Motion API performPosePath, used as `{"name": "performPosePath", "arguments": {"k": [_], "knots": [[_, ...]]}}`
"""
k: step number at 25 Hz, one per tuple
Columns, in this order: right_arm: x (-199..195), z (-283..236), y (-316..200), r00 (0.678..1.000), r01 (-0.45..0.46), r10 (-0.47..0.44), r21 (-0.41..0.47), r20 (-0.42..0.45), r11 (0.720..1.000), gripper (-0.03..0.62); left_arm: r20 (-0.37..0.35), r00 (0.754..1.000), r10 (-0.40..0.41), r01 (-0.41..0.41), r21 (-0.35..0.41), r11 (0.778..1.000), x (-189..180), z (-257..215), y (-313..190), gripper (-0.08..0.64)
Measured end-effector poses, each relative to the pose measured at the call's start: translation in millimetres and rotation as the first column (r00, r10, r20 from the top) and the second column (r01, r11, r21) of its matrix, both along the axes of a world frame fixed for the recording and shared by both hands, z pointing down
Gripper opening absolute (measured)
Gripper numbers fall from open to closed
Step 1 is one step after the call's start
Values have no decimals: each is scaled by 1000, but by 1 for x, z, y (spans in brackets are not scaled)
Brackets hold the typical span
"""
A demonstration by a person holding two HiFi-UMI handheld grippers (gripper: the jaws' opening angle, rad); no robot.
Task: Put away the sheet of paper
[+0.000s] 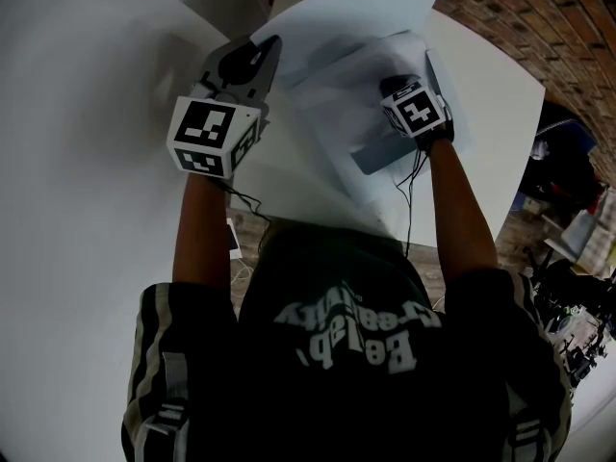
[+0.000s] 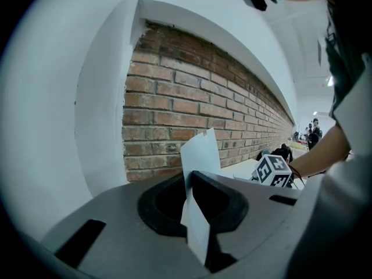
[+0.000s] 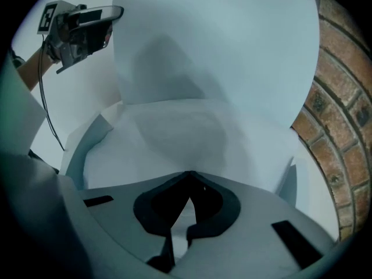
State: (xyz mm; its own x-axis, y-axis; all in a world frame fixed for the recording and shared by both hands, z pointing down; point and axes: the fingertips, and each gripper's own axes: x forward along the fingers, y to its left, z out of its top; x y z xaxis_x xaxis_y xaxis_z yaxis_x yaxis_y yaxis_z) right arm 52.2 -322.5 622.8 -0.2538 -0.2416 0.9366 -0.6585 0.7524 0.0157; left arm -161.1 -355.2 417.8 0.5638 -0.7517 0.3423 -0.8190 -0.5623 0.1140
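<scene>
Paper (image 1: 371, 22) clamped at near edge in left tongs (image 2: 192, 176), raised off folder (image 1: 373, 158); right tongs (image 3: 187, 176) closed together, likely pinning folder down.

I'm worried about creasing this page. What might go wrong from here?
The left gripper pinches the sheet of paper only near one edge, and the sheet rises in a bow, so it might slip out or crease at the pinch. The right gripper, shut, points steeply down at the white layers beneath it. If it pins them while the left pulls, the sheet may wrinkle or tear.
</scene>
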Motion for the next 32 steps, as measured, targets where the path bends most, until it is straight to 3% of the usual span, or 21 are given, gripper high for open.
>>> {"name": "performPosePath", "arguments": {"k": [4, 7, 10, 13, 26, 32], "knots": [[13, 1, 13, 999, -35, 33, -43, -41, 998, -6, 0, 1000, 1, -1, 1, 1000, -1, 0, -1, 23], [13, -6, 15, 999, -11, 11, -18, -48, 1000, -8, 0, 1000, 0, 0, 1, 1000, -1, 0, -1, 24], [-8, -19, 15, 999, 8, -8, 7, 48, 1000, -6, 1, 1000, 3, -3, 3, 1000, 0, 0, 0, 23], [-31, -15, 21, 994, 40, -36, -36, 107, 999, -6, 3, 1000, 3, -3, 2, 1000, 0, 0, 0, 23], [-26, 2, 55, 994, 105, -106, -142, 1, 984, -8, 0, 1000, 7, -7, 5, 1000, 0, 1, 1, 24], [-18, 0, 67, 994, 94, -102, -186, -35, 978, -8, -1, 1000, 7, -7, 6, 1000, 0, 1, 2, 24]]}}
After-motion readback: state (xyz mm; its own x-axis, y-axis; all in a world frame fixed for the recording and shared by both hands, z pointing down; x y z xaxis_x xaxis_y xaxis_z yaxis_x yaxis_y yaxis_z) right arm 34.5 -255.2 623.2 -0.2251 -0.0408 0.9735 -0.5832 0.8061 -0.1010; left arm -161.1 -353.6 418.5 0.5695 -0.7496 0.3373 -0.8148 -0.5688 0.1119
